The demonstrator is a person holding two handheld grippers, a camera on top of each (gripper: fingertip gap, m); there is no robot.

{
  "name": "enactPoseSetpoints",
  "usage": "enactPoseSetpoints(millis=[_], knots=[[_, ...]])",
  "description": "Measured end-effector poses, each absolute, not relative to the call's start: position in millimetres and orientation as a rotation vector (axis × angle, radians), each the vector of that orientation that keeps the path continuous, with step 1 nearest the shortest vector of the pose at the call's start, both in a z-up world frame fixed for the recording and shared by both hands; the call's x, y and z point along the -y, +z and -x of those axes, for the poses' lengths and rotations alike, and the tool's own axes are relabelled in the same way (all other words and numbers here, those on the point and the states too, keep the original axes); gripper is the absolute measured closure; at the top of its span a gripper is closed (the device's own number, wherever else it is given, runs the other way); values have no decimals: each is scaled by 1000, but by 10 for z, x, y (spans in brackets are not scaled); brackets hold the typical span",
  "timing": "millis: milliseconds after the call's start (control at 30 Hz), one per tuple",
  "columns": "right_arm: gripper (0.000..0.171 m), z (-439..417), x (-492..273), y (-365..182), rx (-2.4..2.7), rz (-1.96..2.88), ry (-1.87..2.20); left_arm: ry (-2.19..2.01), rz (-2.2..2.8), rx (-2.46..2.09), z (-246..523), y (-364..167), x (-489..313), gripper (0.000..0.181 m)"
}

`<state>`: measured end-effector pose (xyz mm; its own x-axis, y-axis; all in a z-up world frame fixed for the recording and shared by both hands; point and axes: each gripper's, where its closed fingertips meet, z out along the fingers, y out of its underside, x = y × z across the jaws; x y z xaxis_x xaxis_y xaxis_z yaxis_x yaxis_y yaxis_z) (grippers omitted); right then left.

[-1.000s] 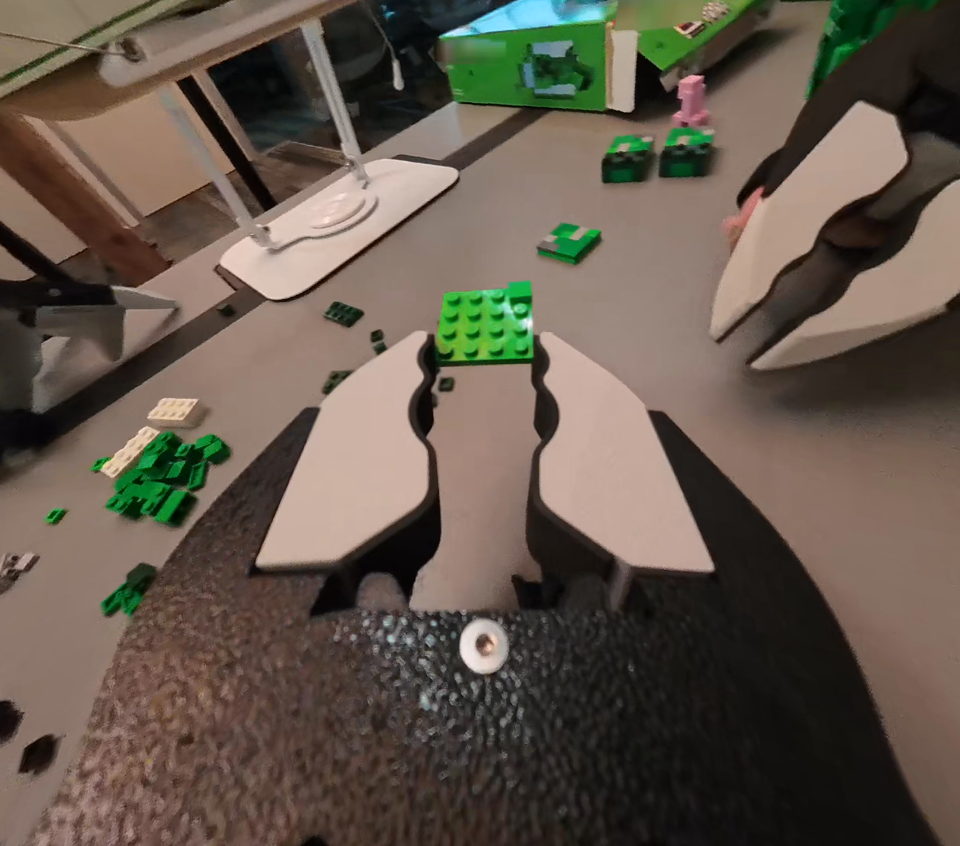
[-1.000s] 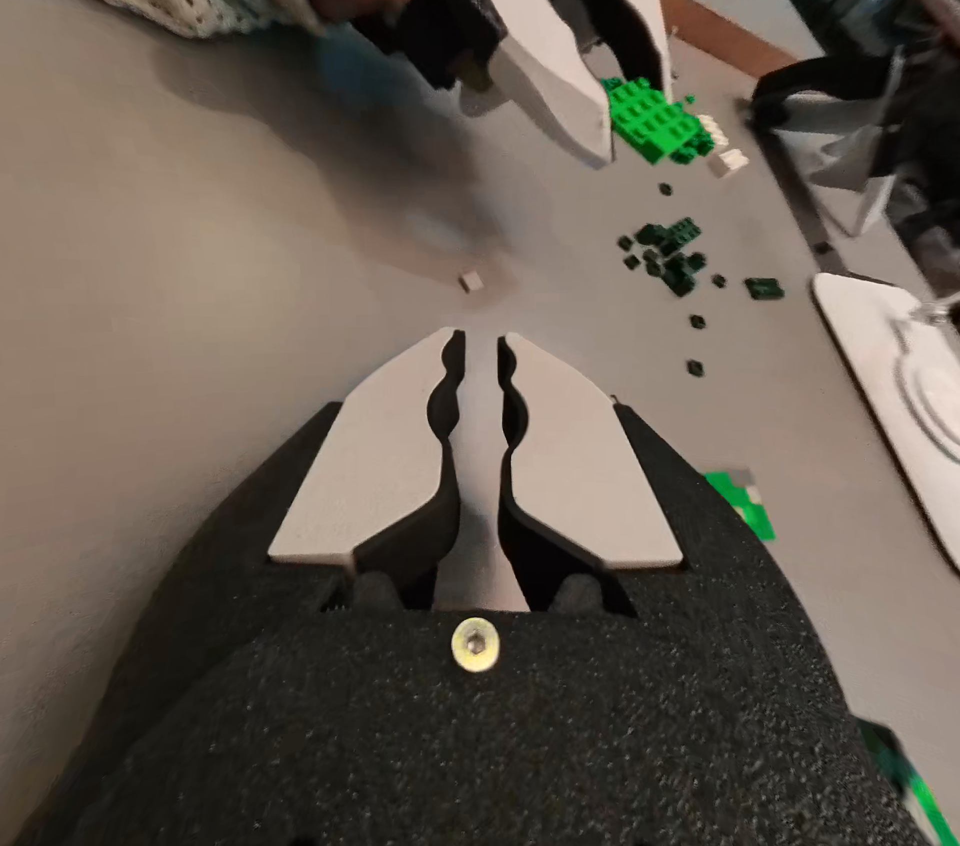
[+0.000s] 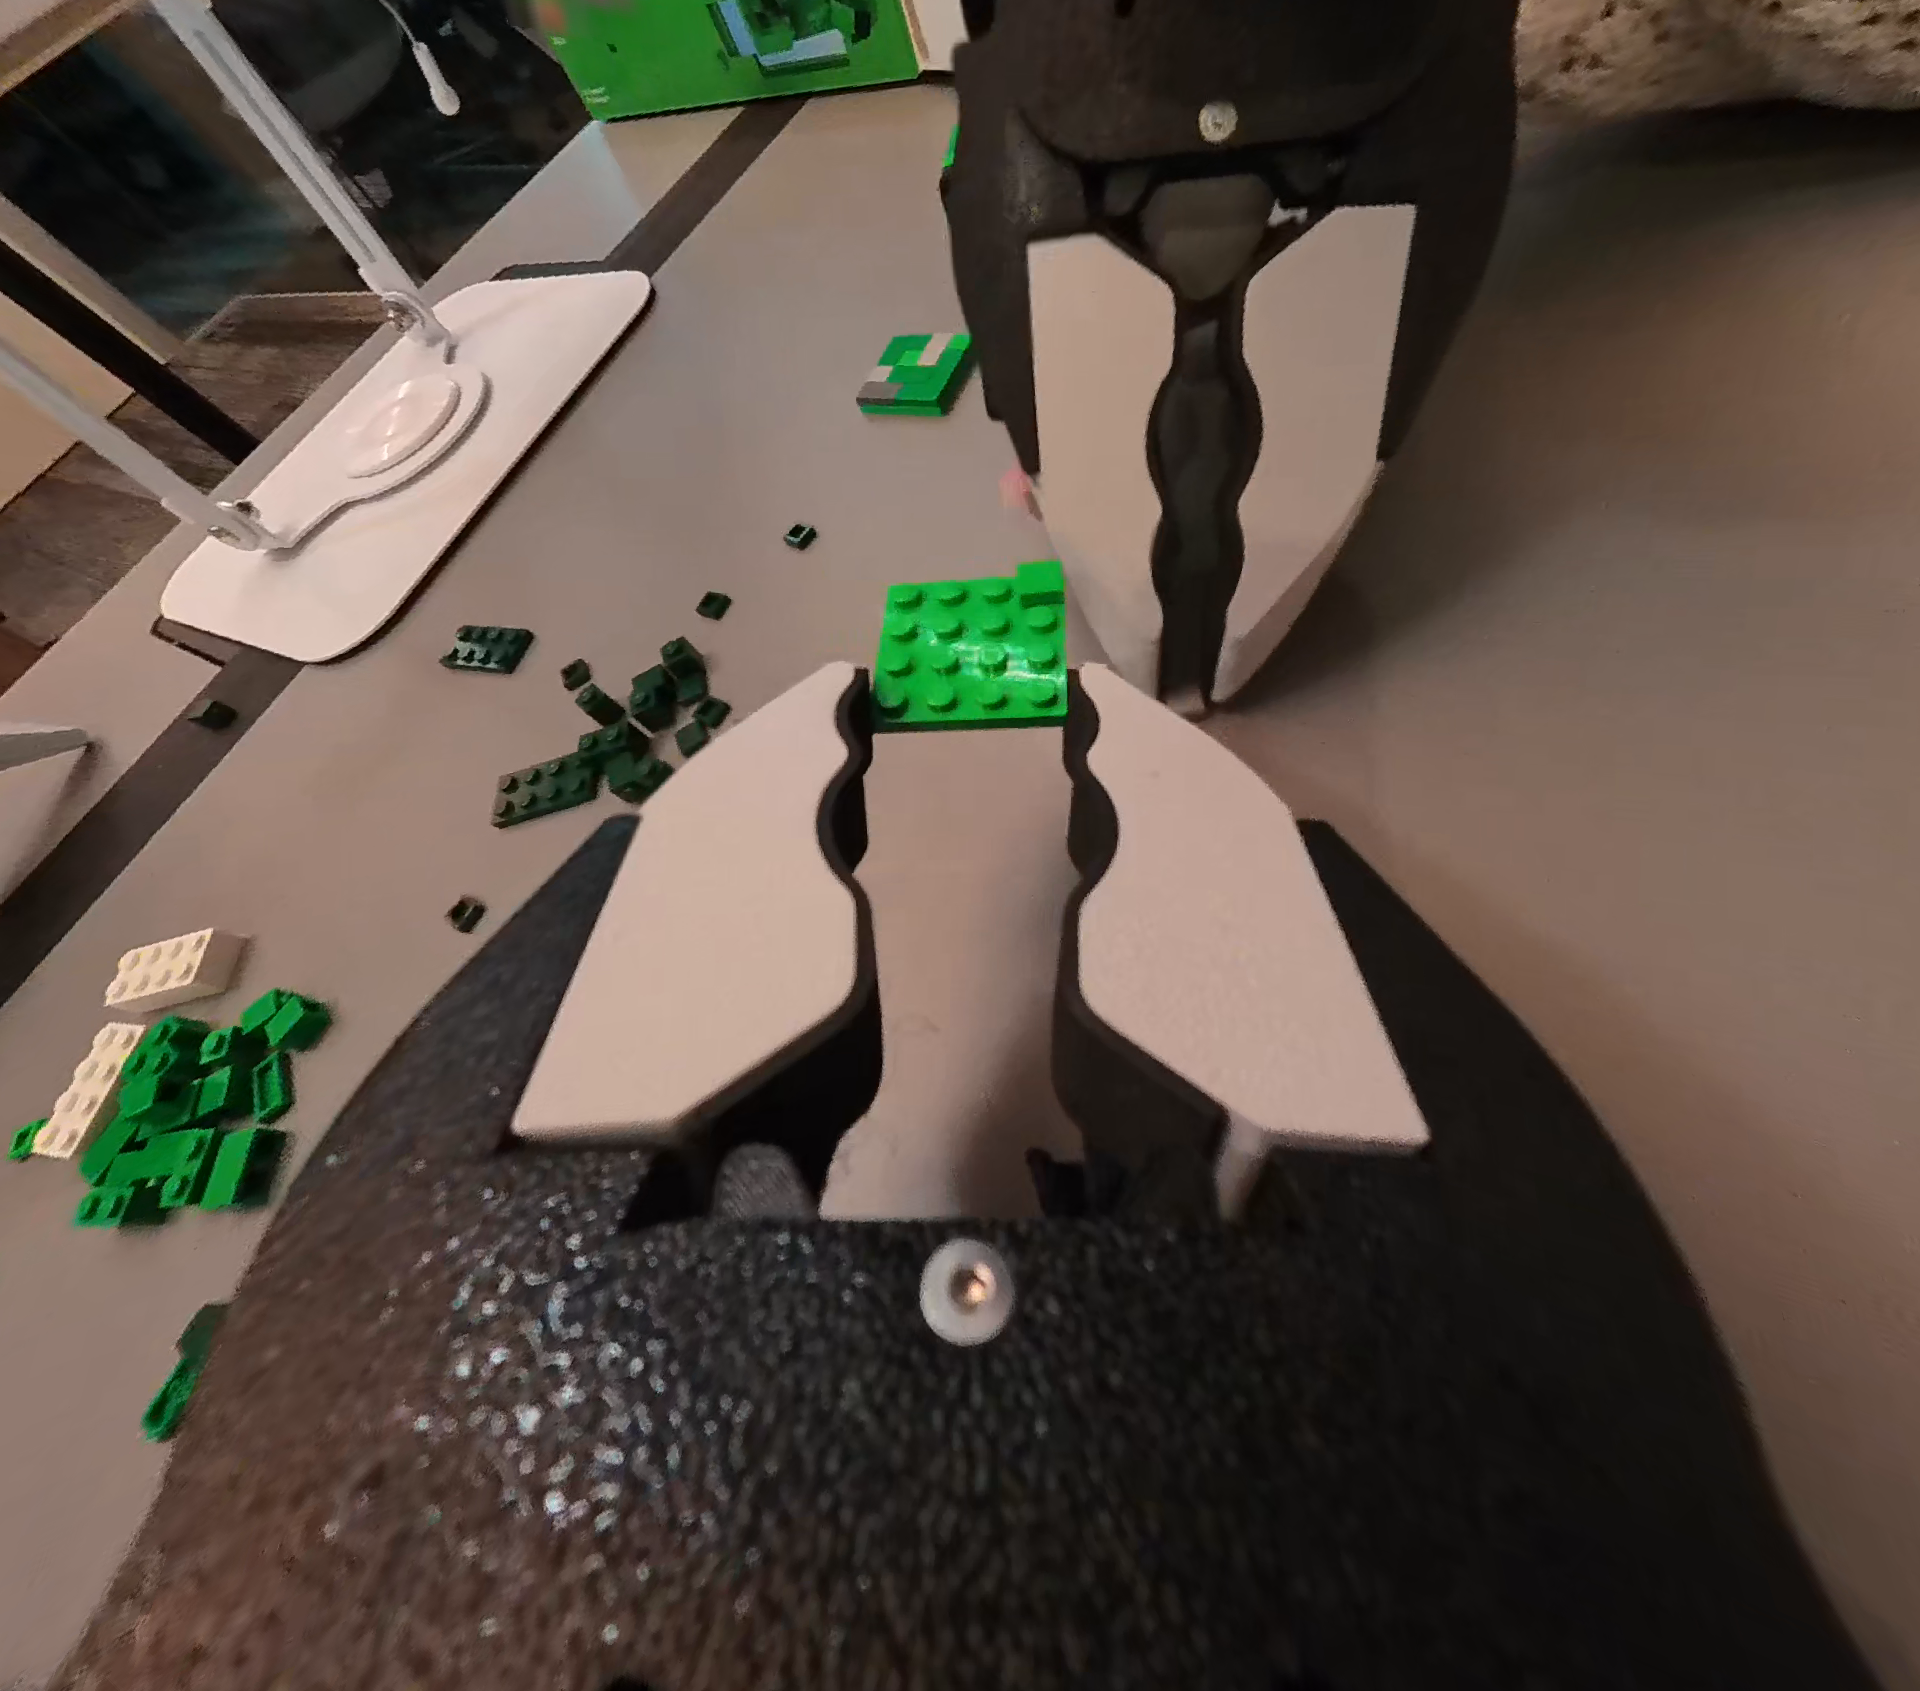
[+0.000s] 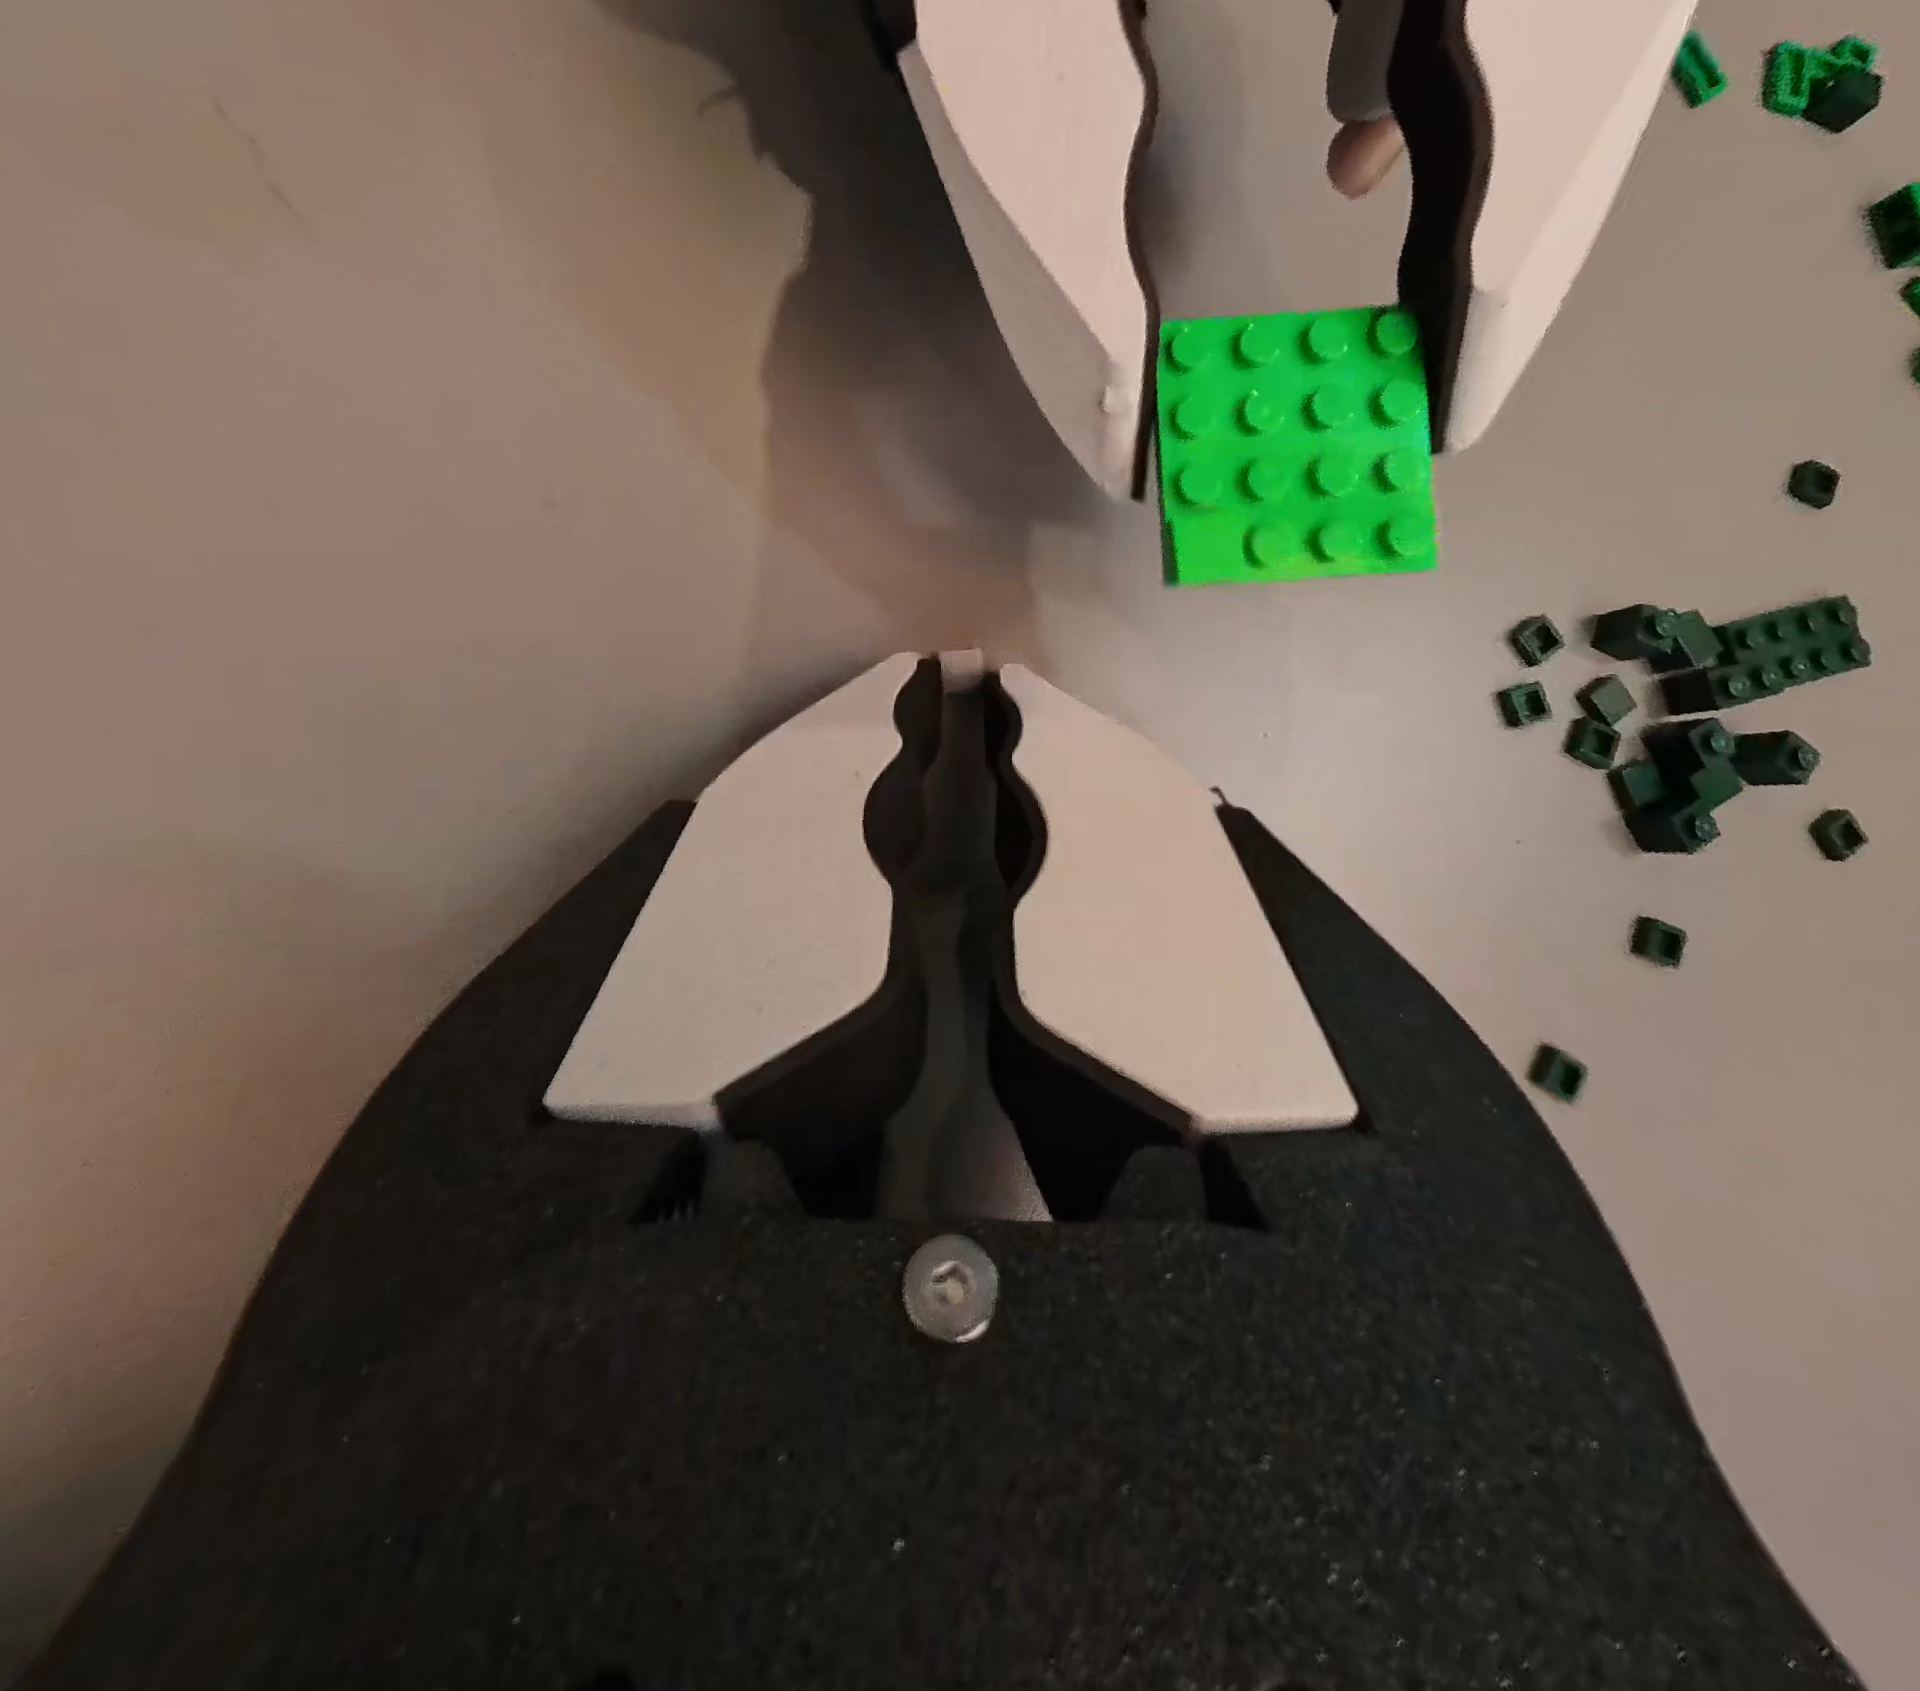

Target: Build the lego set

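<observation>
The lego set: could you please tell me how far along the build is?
Early. Done: the bright green plate carries one small green piece on a corner, and a small green-and-grey assembly lies apart. In hand: the left gripper grips the plate; the right gripper pinches a small pale piece beside it. Left: loose dark green pieces and a green-and-white pile.

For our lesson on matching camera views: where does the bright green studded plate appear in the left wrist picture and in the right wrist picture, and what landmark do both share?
Left wrist view: bright green plate sits at centre, between the left gripper fingertips.
Right wrist view: the plate lies upper right of centre, between the far gripper's fingertips.
Shared landmark: the dark green brick pile beside the plate.
</observation>
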<state>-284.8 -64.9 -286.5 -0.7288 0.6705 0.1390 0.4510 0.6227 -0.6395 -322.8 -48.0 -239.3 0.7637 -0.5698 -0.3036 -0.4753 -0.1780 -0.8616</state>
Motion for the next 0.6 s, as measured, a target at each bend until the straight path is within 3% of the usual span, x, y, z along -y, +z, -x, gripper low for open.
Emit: enactPoseSetpoints(millis=[333,600], knots=[[164,2734,501,-2224,2292,872,960,-147,1744,-848,2983,-2345,512,145],[164,2727,568,-2226,2343,822,779,-159,1726,-877,2886,-2351,535,145]])
